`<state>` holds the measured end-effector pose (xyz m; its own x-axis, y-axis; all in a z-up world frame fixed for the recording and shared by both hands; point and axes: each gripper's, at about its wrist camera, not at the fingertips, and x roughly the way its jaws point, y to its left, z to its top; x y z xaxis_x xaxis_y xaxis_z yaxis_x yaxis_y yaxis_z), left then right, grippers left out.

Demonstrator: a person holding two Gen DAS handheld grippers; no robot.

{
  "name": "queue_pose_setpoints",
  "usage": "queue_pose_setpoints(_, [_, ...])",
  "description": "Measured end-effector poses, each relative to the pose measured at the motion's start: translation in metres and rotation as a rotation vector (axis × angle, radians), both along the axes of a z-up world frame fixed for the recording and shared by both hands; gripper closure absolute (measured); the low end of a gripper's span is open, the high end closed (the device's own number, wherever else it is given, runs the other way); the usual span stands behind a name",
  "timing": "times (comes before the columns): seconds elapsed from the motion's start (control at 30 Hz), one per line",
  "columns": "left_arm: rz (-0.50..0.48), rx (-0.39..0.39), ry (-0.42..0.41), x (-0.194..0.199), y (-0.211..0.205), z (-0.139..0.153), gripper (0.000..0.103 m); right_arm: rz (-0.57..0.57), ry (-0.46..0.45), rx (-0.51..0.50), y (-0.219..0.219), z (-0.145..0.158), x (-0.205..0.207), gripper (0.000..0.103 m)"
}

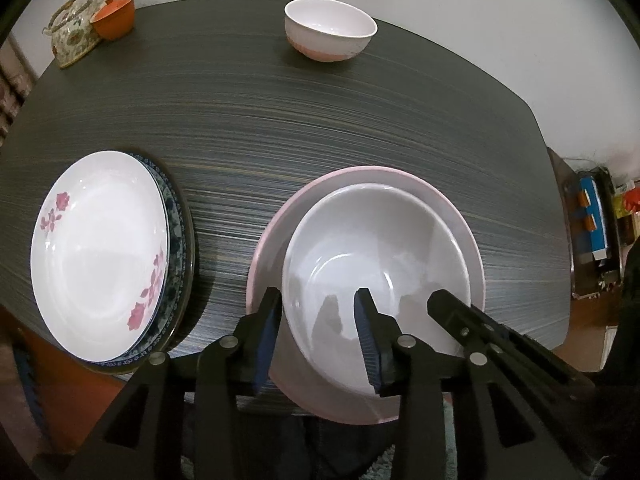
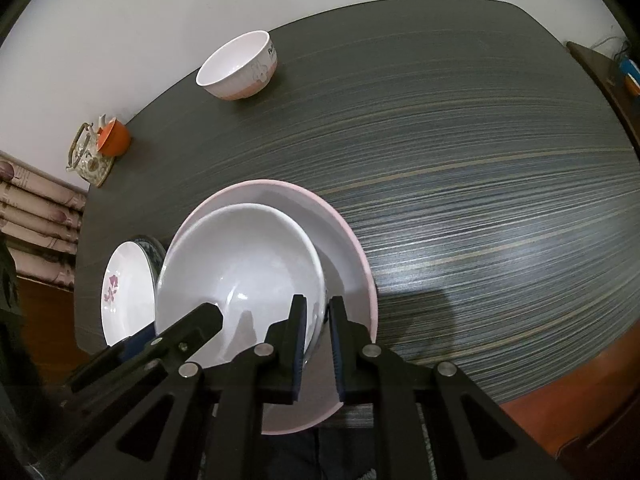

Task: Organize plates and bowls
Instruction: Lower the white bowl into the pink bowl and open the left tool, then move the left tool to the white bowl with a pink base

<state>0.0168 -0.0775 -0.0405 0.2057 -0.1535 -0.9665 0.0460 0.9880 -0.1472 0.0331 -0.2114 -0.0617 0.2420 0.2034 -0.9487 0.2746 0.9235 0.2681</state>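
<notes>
A white bowl sits upright, mouth up, inside a wider pink plate at the near edge of the dark tabletop; being round, it has no long axis. The left gripper straddles the bowl's near-left rim, one finger outside and one inside, with a clear gap to the wall, so it is parted wide and gripping nothing. The right gripper is narrowed over the bowl's near-right rim, its pads against or almost against the wall; whether it truly clamps cannot be told. Left of the pink plate, apart from it, a flowered plate lies on a blue-patterned plate. A small pink-based bowl stands upright near the far edge. At the far left corner an orange cup touches a teapot.
</notes>
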Motion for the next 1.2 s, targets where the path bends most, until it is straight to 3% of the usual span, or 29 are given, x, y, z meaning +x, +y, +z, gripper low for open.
queue_pose_setpoints(0.13, [0.010,-0.025,0.005,0.000,0.004,0.001,0.064,0.000,0.003,-0.003,0.001,-0.001,-0.001,0.089])
queue_pose_setpoints(0.67, [0.015,-0.059,0.007,0.000,0.010,0.001,0.063,-0.006,0.011,-0.005,0.002,0.000,0.003,0.087])
queue_pose_setpoints(0.93, [0.016,-0.080,-0.017,0.001,0.013,0.010,0.060,-0.008,-0.027,-0.032,0.001,0.010,0.004,0.077])
queue_pose_setpoints(1.2, [-0.007,-0.094,-0.072,0.004,0.014,0.026,0.052,-0.004,-0.084,-0.036,-0.002,0.023,0.005,0.077])
